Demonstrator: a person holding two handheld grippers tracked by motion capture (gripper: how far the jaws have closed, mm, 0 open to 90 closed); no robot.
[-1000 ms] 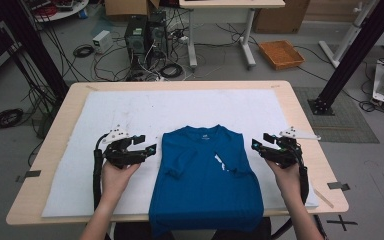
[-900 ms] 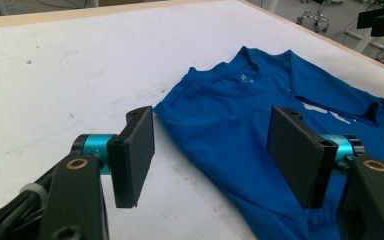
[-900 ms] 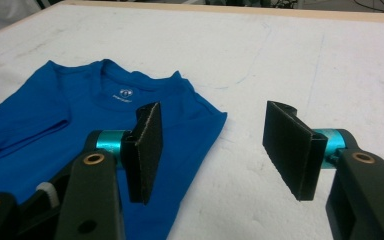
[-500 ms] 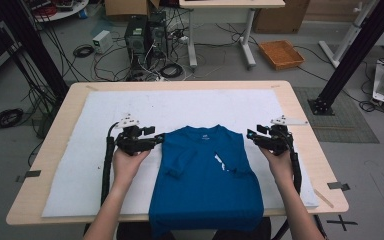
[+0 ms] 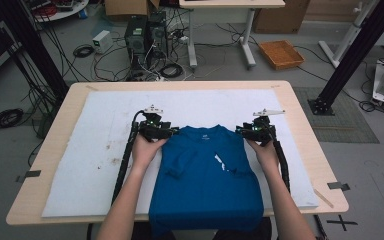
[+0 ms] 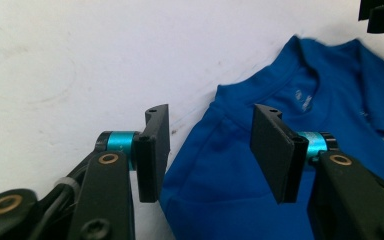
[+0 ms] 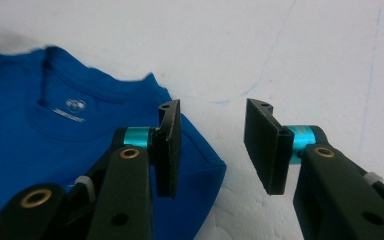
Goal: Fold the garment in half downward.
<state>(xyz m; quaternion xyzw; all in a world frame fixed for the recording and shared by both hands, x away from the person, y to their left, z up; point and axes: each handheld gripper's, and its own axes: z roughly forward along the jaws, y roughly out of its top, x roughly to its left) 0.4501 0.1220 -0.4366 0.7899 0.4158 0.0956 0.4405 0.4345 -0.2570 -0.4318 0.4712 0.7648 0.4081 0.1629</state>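
Your left gripper (image 5: 172, 131) and right gripper (image 5: 240, 131), jaws closing but still apart, straddle the blue T-shirt's (image 5: 205, 185) shoulders; next pinch both.

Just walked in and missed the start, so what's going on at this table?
A person holds a set of tongs in each hand over a blue T-shirt lying flat on a white mat. The left tongs are at the shirt's left shoulder, the right tongs at its right shoulder. Both have been closing, with the left pair straddling the shoulder edge in the left gripper view, but neither grips the cloth yet.
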